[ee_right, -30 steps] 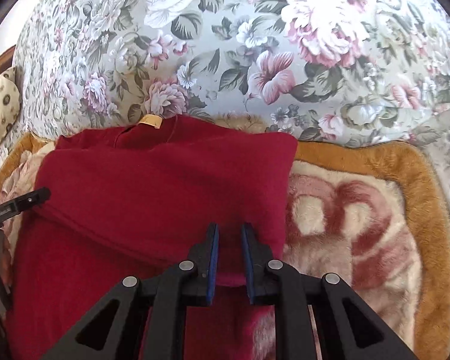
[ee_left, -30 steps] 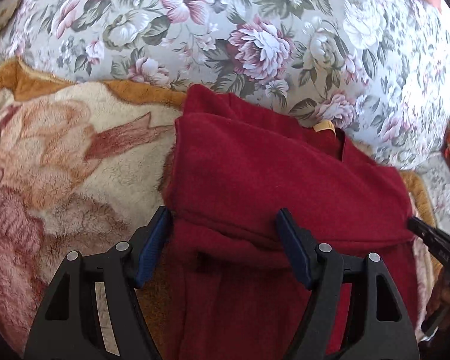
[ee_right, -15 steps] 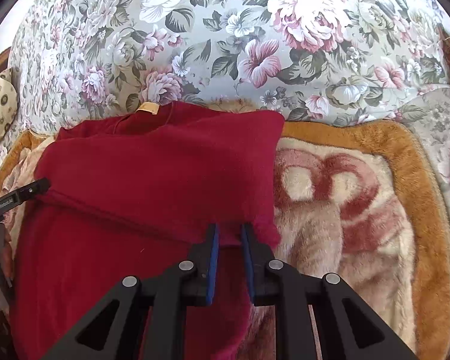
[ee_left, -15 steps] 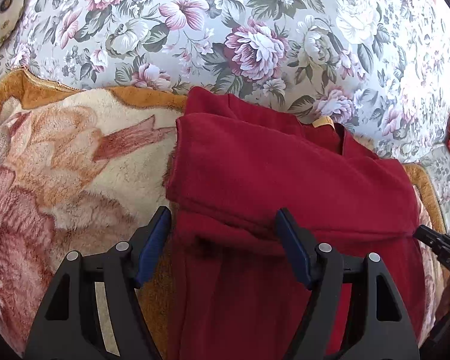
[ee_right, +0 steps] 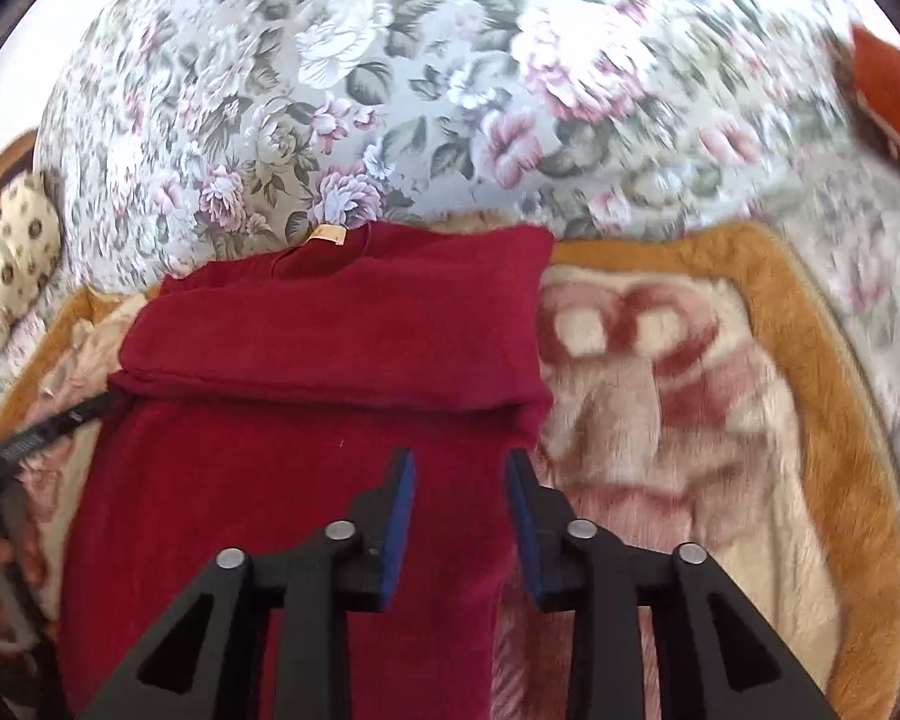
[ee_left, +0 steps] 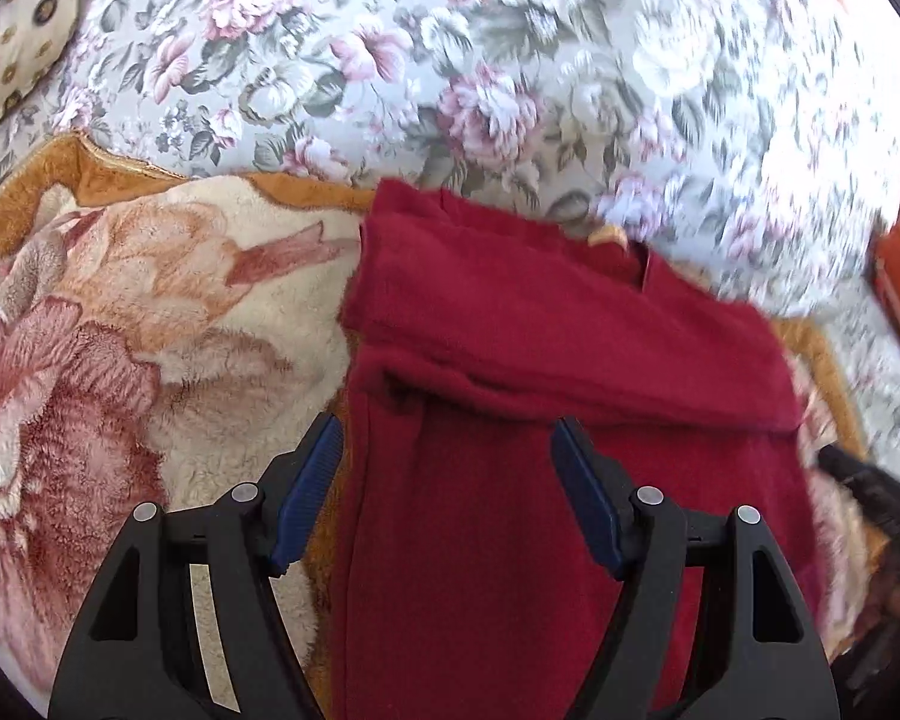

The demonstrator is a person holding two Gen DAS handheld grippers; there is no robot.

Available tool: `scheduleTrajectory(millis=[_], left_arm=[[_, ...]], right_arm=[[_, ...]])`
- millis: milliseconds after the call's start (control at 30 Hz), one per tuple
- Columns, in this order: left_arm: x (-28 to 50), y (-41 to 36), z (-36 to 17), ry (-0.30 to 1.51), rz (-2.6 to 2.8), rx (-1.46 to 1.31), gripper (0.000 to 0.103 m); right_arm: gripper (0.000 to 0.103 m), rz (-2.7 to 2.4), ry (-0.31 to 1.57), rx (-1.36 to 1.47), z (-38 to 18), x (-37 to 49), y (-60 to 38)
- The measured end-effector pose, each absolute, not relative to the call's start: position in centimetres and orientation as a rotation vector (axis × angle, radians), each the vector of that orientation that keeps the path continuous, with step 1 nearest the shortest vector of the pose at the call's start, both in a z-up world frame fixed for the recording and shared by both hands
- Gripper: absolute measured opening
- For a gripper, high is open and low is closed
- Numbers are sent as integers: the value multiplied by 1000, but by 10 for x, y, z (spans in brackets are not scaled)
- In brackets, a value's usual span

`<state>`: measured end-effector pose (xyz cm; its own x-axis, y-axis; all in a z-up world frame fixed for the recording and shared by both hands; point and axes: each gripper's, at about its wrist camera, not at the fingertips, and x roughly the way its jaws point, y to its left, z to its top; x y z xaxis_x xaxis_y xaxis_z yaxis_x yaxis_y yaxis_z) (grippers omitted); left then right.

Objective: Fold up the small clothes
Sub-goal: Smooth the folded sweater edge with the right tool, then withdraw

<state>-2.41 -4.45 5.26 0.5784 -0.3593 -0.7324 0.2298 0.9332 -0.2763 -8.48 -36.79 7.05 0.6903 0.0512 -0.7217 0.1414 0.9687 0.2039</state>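
Tongs frame the lower foreground: the left gripper [ee_left: 447, 441] spread wide, the right gripper [ee_right: 459, 468] having just been opening, nothing pinched between either pair. Beyond their tips, mid-frame, the folded red garment [ee_left: 570, 360] lies on a plush blanket [ee_left: 150, 330], with a floral sheet [ee_left: 450, 60] behind.

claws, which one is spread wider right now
The left claw: its blue pads stand far apart over the red garment. The right claw, just opening off the fold, shows a clearly narrower gap.
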Motion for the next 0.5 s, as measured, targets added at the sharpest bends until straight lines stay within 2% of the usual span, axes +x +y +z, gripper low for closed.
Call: scheduleTrajectory(millis=[200, 367, 500], left_arm=[[1, -40, 51, 882, -333, -223, 72], [22, -47, 18, 999, -270, -186, 72], [15, -51, 21, 963, -268, -146, 73]], right_arm=[[32, -140, 861, 100, 55, -47, -371], [30, -179, 835, 307, 34, -47, -408], [30, -157, 838, 356, 26, -53, -412]])
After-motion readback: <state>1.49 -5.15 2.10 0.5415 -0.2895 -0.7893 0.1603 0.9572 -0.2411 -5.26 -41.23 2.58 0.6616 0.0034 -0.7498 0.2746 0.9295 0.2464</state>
